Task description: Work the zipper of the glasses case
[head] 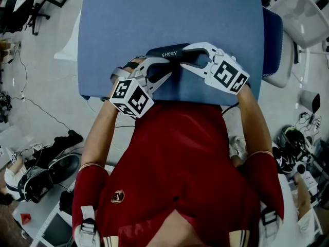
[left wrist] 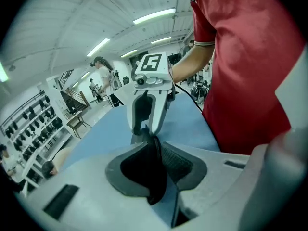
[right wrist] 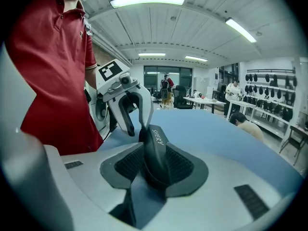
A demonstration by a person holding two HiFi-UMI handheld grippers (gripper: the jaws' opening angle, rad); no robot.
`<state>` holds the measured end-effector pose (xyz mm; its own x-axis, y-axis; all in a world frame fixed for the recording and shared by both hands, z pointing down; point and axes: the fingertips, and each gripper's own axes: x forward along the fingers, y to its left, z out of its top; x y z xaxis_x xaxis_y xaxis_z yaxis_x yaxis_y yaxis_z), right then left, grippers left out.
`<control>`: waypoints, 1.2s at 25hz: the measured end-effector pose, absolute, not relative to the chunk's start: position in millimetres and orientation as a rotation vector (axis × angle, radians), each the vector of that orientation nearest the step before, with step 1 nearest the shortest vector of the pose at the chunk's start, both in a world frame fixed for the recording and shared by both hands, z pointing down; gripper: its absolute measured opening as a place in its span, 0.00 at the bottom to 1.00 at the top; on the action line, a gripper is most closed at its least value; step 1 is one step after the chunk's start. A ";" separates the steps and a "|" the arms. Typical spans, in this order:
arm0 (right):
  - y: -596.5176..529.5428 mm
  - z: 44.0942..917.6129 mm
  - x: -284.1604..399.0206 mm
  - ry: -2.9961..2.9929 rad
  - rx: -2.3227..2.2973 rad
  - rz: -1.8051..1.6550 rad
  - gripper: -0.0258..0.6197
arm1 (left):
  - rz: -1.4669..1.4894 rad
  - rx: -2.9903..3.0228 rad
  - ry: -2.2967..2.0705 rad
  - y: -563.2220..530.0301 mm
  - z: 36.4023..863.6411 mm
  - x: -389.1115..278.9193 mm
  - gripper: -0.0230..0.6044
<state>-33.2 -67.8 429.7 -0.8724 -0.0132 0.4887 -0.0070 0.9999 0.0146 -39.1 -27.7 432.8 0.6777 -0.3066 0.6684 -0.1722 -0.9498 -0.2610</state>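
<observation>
A black zippered glasses case (head: 169,54) with white lettering lies on the blue table (head: 169,9), near its front edge. My left gripper (head: 157,70) is at the case's left end and is shut on it. In the left gripper view the dark case end (left wrist: 150,174) sits pinched between the pads. My right gripper (head: 190,56) is at the right end. Its jaws stand wide on either side of the case (right wrist: 156,150), and both ribbed pads (right wrist: 183,165) show beside it. Each gripper view shows the other gripper: the right one (left wrist: 149,117) and the left one (right wrist: 131,110). I cannot make out the zipper pull.
The person's red shirt (head: 175,153) is close against the table's front edge. A white chair (head: 303,17) stands at the right, with bags and gear (head: 46,163) on the floor at the left. Shelves of dark headsets (right wrist: 269,107), desks and people stand beyond the table.
</observation>
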 end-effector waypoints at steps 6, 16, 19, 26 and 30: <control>-56.5 440.0 -30.7 -2.585 -0.038 -0.069 0.25 | -1.116 -2.710 0.544 -43.5 429.8 -43.2 0.15; -54.1 445.6 -27.5 -2.574 -0.069 -0.132 0.25 | -1.281 -2.705 0.537 -50.4 455.1 -40.7 0.16; -55.5 447.1 -25.6 -2.574 -0.088 -0.150 0.25 | -1.295 -2.711 0.542 -52.2 457.1 -39.2 0.16; -63.7 438.6 -18.5 -2.590 -0.162 -0.147 0.25 | -1.341 -2.743 0.551 -54.0 458.6 -39.9 0.16; -82.9 433.6 -6.2 -2.572 -0.189 -0.176 0.24 | -1.357 -2.761 0.558 -54.0 457.0 -41.9 0.16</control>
<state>-6.2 -82.9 433.6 -0.8389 0.0988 0.5352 0.1707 0.9815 0.0865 -41.9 -54.0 457.0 0.5597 -0.3216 0.7637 -0.3089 -0.9362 -0.1678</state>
